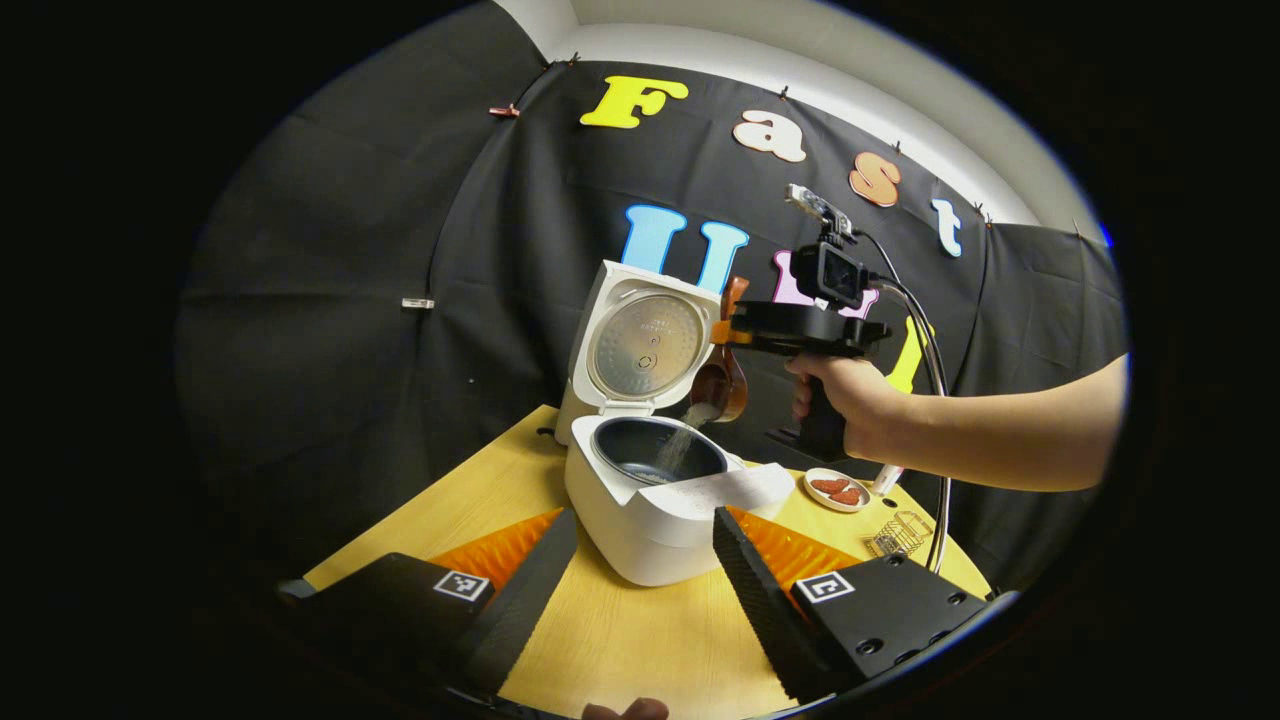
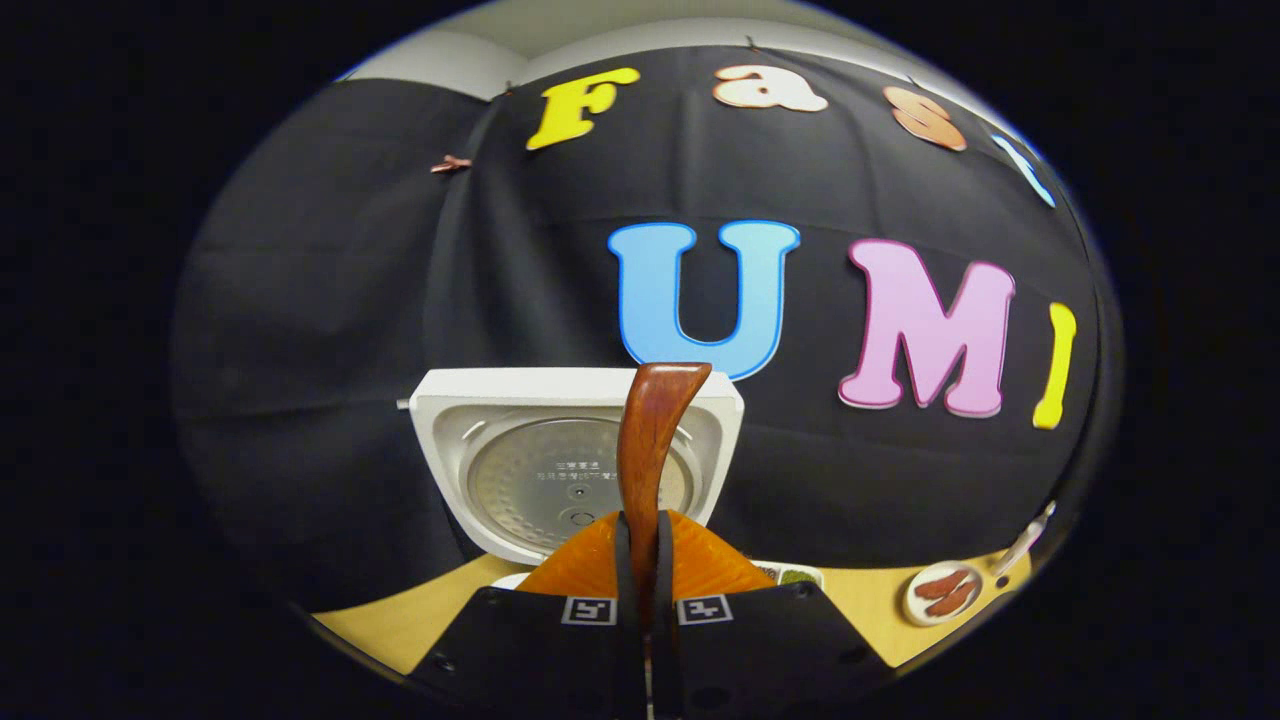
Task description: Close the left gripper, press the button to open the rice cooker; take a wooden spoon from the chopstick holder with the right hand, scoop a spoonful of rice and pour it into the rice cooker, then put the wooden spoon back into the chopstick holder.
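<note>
Pouring stage. The right tongs [image 1: 722, 333], held in a hand [image 1: 845, 400] reaching in from the side, are clamped on the handle of the wooden spoon [image 1: 722, 378]; in the right gripper view both fingers [image 2: 625, 560] press the handle [image 2: 655, 440], which rises upright between them. The spoon's bowl hangs tilted over the far rim of the rice cooker [image 1: 650, 525], and a thin stream of rice [image 1: 680, 445] falls from it into the dark inner pot [image 1: 655, 450]. The lid [image 1: 640, 340] stands open behind the pot. The left tongs [image 1: 645, 570] hover apart, empty, near the cooker's front on the worktop [image 1: 640, 640].

To do this step well, judged from these views: keep the spoon's lip above the pot opening, not over the white front panel, so that no grains scatter; tip gradually until the bowl is empty; hold the grip firm, since the handle could twist between the fingers under a sideways load. A small dish [image 1: 836, 489] sits beside the cooker, well clear of the pour. The chopstick holder cannot be made out with certainty
</note>
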Demonstrator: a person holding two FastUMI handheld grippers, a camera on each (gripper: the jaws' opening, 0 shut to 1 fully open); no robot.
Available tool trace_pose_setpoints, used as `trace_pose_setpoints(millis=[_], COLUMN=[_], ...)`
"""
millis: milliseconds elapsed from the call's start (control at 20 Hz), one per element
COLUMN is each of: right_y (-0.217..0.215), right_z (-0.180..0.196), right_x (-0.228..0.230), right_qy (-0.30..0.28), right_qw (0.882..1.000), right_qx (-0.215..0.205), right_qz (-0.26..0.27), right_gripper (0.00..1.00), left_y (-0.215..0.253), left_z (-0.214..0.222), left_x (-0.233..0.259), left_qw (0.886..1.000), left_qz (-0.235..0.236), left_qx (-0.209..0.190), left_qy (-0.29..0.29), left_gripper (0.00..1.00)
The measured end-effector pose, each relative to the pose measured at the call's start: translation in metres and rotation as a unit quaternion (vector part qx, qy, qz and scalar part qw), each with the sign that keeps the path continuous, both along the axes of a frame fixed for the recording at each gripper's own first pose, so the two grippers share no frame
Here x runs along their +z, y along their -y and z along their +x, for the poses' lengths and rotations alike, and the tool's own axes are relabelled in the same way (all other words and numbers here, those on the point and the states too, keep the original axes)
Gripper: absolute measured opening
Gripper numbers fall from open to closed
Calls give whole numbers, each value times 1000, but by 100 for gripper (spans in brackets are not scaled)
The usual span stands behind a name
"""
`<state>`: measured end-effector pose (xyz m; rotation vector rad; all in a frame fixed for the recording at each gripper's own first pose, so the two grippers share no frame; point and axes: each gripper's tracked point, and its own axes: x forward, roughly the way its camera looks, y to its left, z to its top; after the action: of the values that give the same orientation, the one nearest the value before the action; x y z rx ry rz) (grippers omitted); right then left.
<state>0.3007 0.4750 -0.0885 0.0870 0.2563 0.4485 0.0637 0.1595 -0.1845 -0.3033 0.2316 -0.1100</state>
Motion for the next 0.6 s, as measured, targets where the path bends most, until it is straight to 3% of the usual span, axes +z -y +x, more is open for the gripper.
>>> trace_pose_setpoints(millis=[250, 300, 350, 500, 600], right_y=[-19, -21, -25, -32, -32], right_z=[-14, -17, -20, -28, -29], right_x=[1, 5, 6, 5, 6], right_qy=[64, 82, 96, 110, 95], right_qw=[993, 989, 985, 980, 984], right_qx=[58, 70, 79, 98, 96], right_qz=[-86, -104, -118, -135, -115], right_gripper=[7, 12, 7, 7, 7], left_y=[0, 0, 1, 2, 3], left_z=[0, 0, 0, -1, -2], left_x=[-4, -4, -6, -7, -7], left_qw=[1000, 1000, 1000, 1000, 1000], left_qz=[1, 2, 3, 3, 5], left_qx=[3, 2, 3, 4, 4], left_qy=[-2, -3, -4, -5, -5], left_gripper=[95, 95, 95, 95, 95])
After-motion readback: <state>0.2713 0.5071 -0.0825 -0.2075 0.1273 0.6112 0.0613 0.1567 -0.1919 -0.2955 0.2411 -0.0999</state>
